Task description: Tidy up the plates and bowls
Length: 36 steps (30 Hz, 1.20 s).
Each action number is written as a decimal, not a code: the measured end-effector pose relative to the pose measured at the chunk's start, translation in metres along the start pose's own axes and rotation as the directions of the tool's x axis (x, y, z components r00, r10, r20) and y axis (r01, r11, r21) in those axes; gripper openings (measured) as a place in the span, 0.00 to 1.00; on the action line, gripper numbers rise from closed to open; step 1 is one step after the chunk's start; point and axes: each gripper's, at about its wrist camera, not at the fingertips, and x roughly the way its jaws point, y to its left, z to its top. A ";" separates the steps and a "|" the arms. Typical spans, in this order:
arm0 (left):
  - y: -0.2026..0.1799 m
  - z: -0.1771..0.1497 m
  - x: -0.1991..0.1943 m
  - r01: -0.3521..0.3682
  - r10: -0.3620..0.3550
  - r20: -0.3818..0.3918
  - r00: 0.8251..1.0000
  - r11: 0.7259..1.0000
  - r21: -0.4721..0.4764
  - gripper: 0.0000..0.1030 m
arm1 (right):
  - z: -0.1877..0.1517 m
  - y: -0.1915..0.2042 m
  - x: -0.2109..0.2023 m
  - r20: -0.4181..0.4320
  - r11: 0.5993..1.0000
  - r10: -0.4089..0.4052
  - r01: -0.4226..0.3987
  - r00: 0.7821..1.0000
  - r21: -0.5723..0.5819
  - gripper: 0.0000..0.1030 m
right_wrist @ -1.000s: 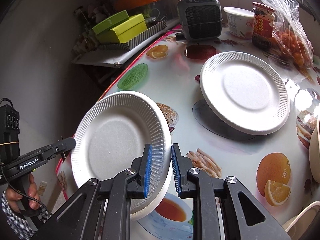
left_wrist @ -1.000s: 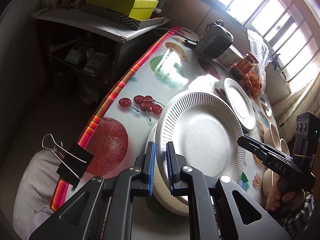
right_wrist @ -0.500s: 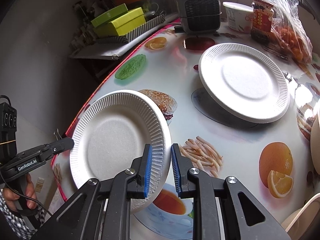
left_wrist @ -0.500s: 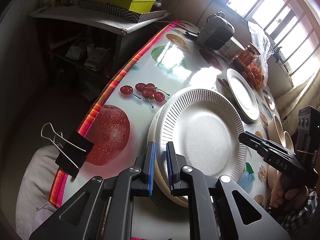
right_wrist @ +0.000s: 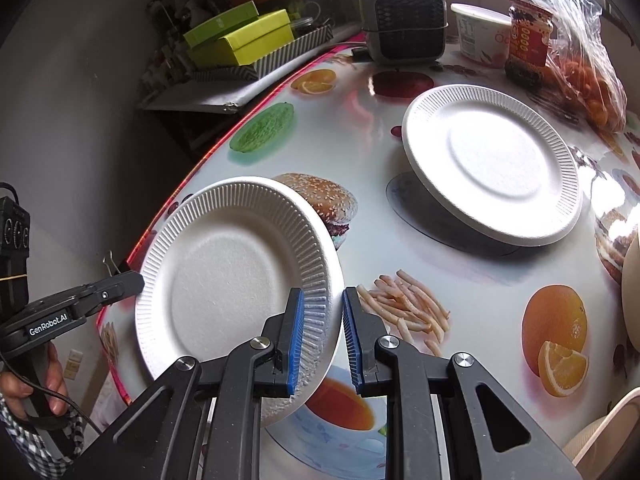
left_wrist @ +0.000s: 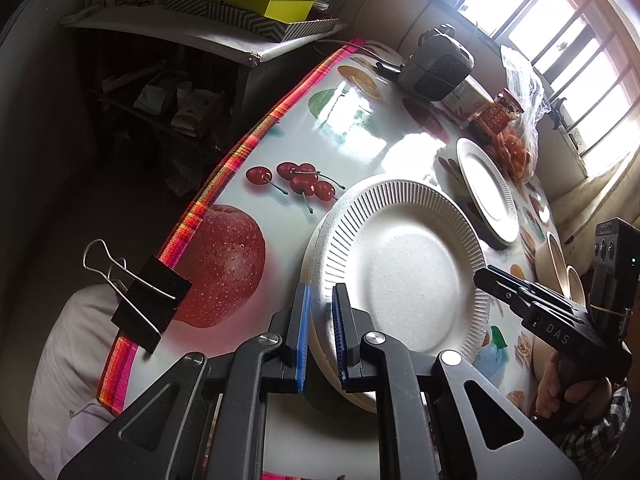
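A white ribbed paper plate (left_wrist: 404,268) (right_wrist: 236,280) is held tilted above the fruit-print table. My left gripper (left_wrist: 320,336) is shut on its near rim, and a second plate rim shows just beneath it. My right gripper (right_wrist: 320,340) has its jaws slightly apart around the opposite rim of the same plate. A second white plate (right_wrist: 492,164) (left_wrist: 486,196) rests on a dark dish farther back. Beige bowls (left_wrist: 556,264) stand at the right, and one shows in the right wrist view (right_wrist: 632,284).
A small grey heater (right_wrist: 402,16), a white tub (right_wrist: 480,36), a red-labelled jar (right_wrist: 528,44) and a bag of oranges (right_wrist: 588,72) line the far edge. A shelf with green boxes (right_wrist: 240,44) stands left. A binder clip (left_wrist: 140,300) grips the table's near-left edge.
The held plate has moved toward the near-left edge of the table, away from the back plate. My right gripper's jaws have opened slightly around the rim.
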 end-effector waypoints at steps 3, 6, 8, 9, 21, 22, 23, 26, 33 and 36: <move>0.000 0.000 0.000 0.000 0.000 0.000 1.000 1.000 -0.001 0.11 | 0.000 0.000 0.000 0.001 1.000 -0.008 0.008 1.000 0.006 0.19; -0.001 0.001 0.000 0.004 -0.004 0.001 1.000 1.000 0.001 0.11 | -0.001 -0.001 -0.001 0.006 1.000 -0.016 0.015 1.000 0.012 0.26; 0.000 0.001 -0.002 0.010 -0.010 0.008 1.000 1.000 0.004 0.12 | -0.002 -0.001 -0.003 0.014 1.000 -0.025 0.025 1.000 0.014 0.32; 0.000 0.002 -0.003 0.010 -0.010 0.012 1.000 1.000 0.004 0.13 | -0.001 -0.002 -0.004 0.018 1.000 -0.026 0.026 0.999 0.017 0.34; -0.015 0.013 -0.009 0.012 -0.013 0.032 0.999 1.000 0.028 0.17 | 0.000 -0.008 -0.012 0.034 0.999 -0.033 0.032 0.999 0.036 0.37; -0.018 0.014 -0.009 0.013 -0.014 0.032 0.999 0.999 0.031 0.17 | 0.000 -0.008 -0.014 0.037 0.999 -0.033 0.032 0.999 0.035 0.37; -0.020 0.015 -0.009 0.015 -0.016 0.033 0.999 0.999 0.036 0.17 | 0.001 -0.008 -0.015 0.041 0.999 -0.033 0.032 0.999 0.035 0.37; -0.028 0.020 -0.008 0.021 -0.022 0.033 0.999 0.998 0.052 0.18 | 0.004 -0.012 -0.022 0.052 0.999 -0.036 0.034 0.998 0.039 0.38; -0.053 0.035 -0.006 0.040 -0.043 0.026 0.999 0.994 0.101 0.18 | 0.016 -0.023 -0.047 0.086 0.998 -0.058 0.056 0.995 0.031 0.39; -0.066 0.043 -0.006 0.050 -0.054 0.029 0.998 0.991 0.125 0.18 | 0.023 -0.031 -0.066 0.116 0.997 -0.073 0.073 0.991 0.010 0.41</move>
